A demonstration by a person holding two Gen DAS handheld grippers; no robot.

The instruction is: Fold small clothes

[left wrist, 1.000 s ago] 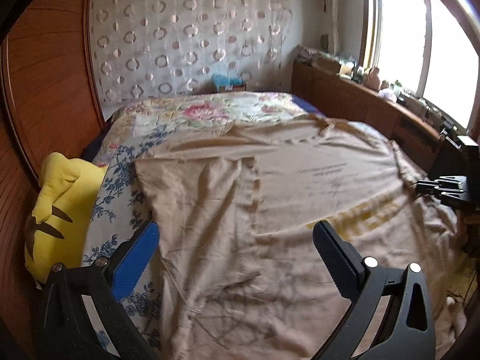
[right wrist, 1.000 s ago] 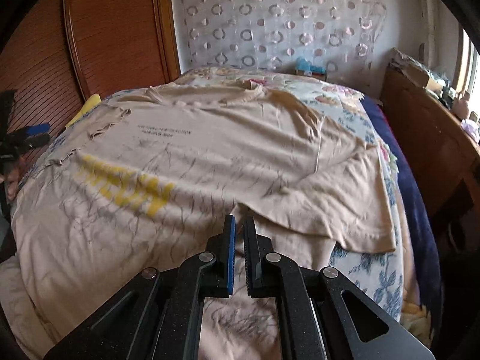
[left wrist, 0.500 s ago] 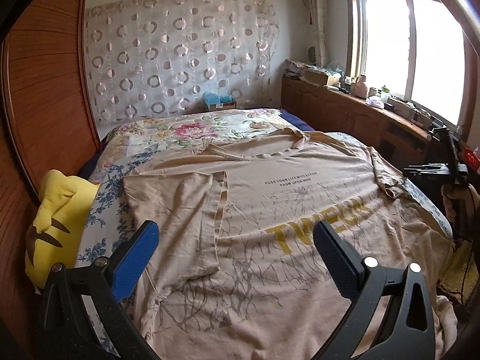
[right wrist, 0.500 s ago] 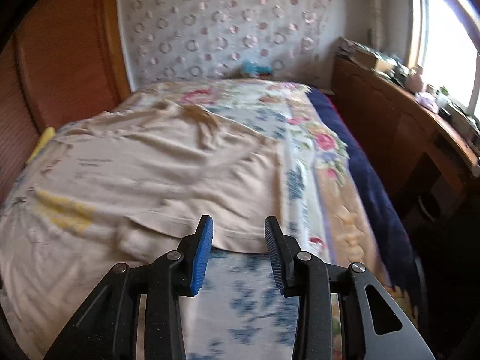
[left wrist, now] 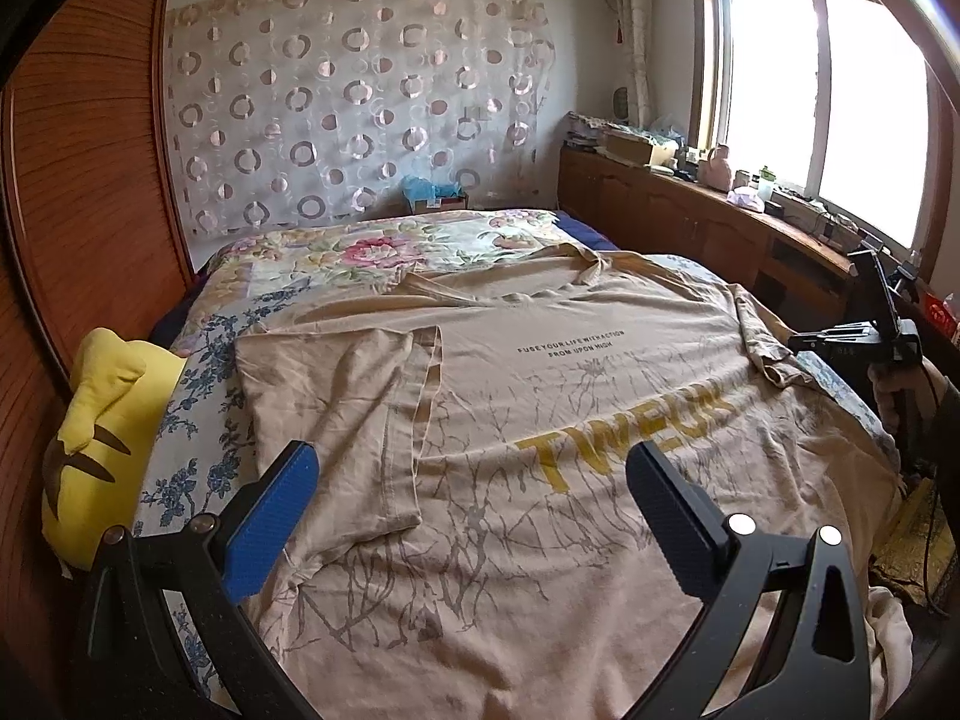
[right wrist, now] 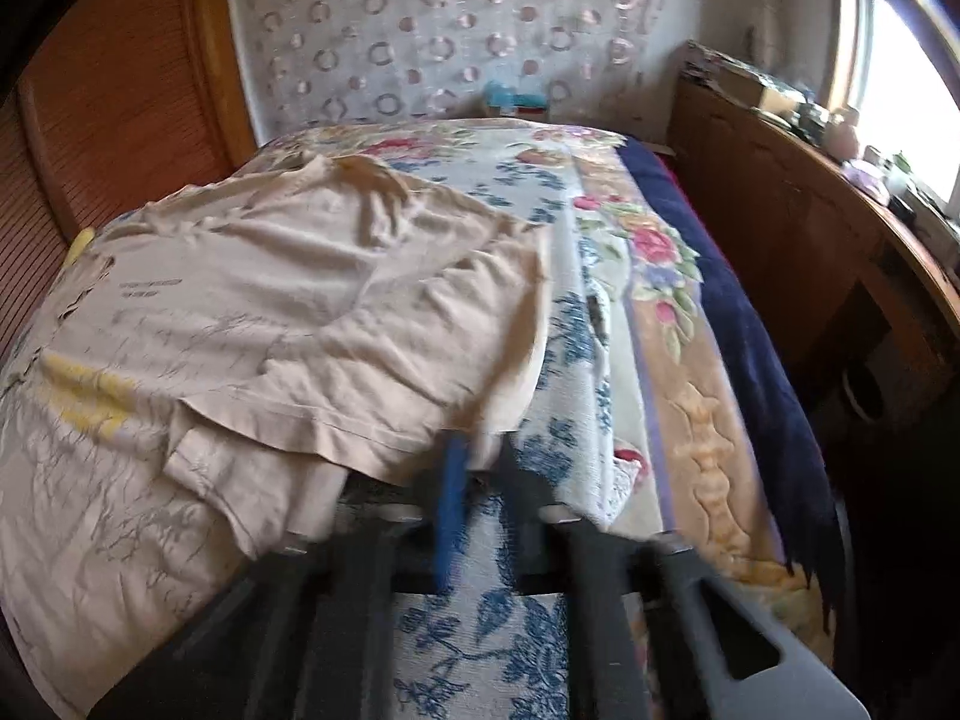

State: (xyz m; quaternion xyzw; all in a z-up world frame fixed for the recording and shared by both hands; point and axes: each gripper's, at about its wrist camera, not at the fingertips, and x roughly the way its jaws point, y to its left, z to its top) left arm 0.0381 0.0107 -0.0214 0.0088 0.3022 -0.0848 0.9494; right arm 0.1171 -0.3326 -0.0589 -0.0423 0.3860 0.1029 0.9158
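A beige T-shirt [left wrist: 540, 420] with yellow letters and grey line print lies spread on the bed; it also shows in the right wrist view [right wrist: 240, 312]. Its left sleeve [left wrist: 336, 420] is folded in over the body. My left gripper [left wrist: 468, 516] is open and empty, above the shirt's lower part. My right gripper [right wrist: 480, 480] is blurred, its jaws a narrow gap apart, at the edge of the shirt's right sleeve [right wrist: 408, 384]. It also shows at the right edge of the left wrist view [left wrist: 852, 342].
A floral bedspread [right wrist: 576, 324] covers the bed. A yellow plush pillow [left wrist: 102, 438] lies at the left edge by the wooden headboard [left wrist: 90, 180]. A wooden cabinet [left wrist: 720, 228] with clutter runs under the window on the right. A navy blanket [right wrist: 744, 324] hangs along the bed's right side.
The right gripper let go of the shirt, opened, then narrowed again beside the right sleeve. The left gripper rose and drew back, staying open.
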